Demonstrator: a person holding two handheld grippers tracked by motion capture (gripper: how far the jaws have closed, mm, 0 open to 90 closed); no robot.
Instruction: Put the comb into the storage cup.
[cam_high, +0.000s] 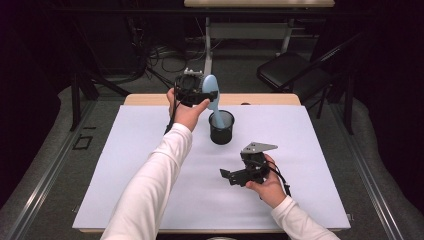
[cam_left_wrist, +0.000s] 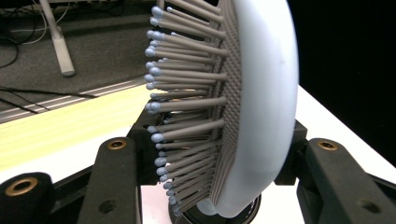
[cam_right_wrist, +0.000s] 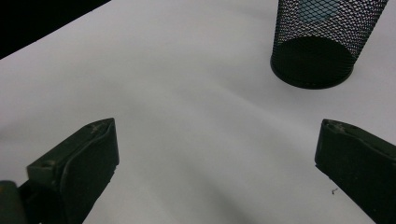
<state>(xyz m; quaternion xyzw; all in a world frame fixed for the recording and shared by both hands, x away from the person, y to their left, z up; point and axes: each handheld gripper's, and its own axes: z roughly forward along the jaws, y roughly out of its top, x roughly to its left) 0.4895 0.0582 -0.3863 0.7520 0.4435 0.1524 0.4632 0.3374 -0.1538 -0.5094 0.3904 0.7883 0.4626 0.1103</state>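
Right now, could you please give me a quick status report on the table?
Left hand-held gripper shut on pale blue plastic hairbrush, handle down in black mesh cup. Right hand-held gripper open, empty. Nothing in the way.

A black folding chair (cam_high: 292, 70) is seen beyond the table (cam_high: 150, 100), right of a white desk leg (cam_high: 207, 45); cables (cam_high: 165, 57) are strewn left of the leg on grey carpet (cam_high: 235, 65).

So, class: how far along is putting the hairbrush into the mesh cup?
Done: the left gripper is clamped on the blue hairbrush by its head, handle end already down inside the black mesh cup. In hand: holding it upright there. Left: release the brush and withdraw. The right gripper waits open over the white table.
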